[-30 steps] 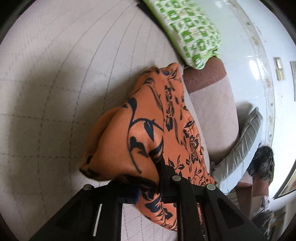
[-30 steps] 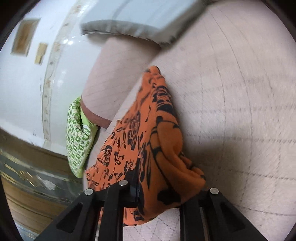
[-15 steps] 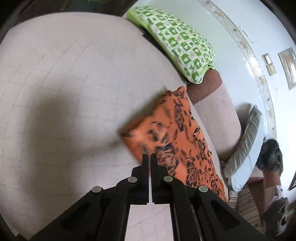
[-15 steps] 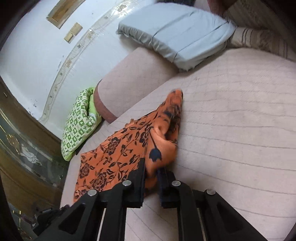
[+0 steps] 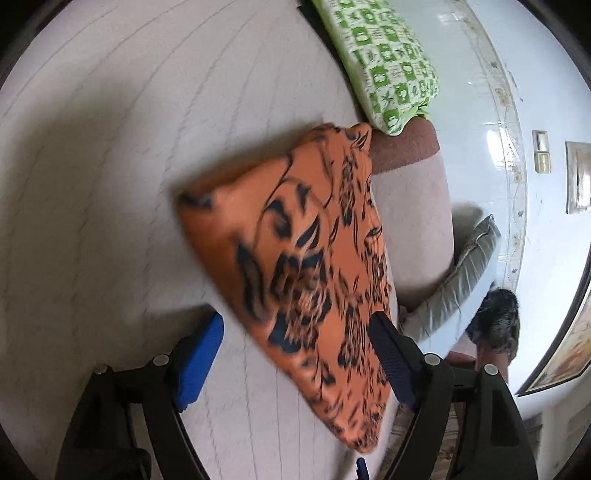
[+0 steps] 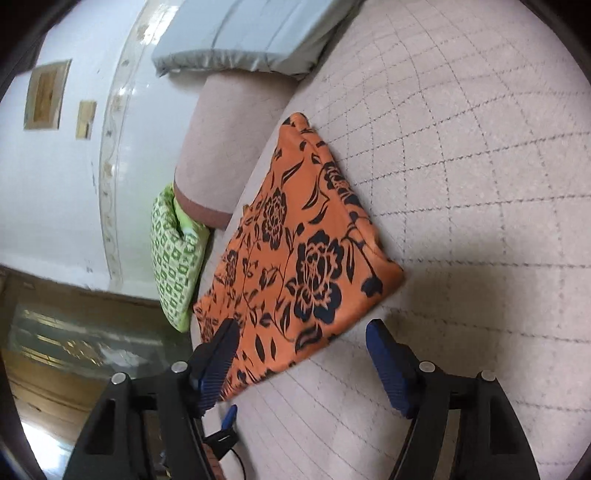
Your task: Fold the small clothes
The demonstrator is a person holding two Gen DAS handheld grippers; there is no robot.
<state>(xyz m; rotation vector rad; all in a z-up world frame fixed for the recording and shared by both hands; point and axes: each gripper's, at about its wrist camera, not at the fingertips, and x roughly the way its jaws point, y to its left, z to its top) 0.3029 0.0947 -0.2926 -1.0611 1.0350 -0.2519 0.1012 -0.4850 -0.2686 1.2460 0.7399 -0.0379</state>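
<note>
An orange cloth with a dark floral print (image 5: pixel 306 258) lies folded flat on the quilted beige sofa seat (image 5: pixel 110 147), near the seat's back. It also shows in the right wrist view (image 6: pixel 295 258). My left gripper (image 5: pixel 295 354) is open and empty, its blue-padded fingers spread over the cloth's near end. My right gripper (image 6: pixel 299 354) is open and empty, its fingers spread just short of the cloth's near edge. Neither gripper holds the cloth.
A green-and-white patterned cushion (image 5: pixel 384 62) and a beige bolster (image 5: pixel 410 206) lie behind the cloth. A grey cushion (image 6: pixel 251 33) rests on the sofa back. A white tiled wall (image 6: pixel 55 184) stands beyond. The quilted seat (image 6: pixel 480 184) extends to the right.
Both grippers have let go of the cloth and opened wide. The cloth, bunched and lifted a second ago, now lies folded flat on the seat.
</note>
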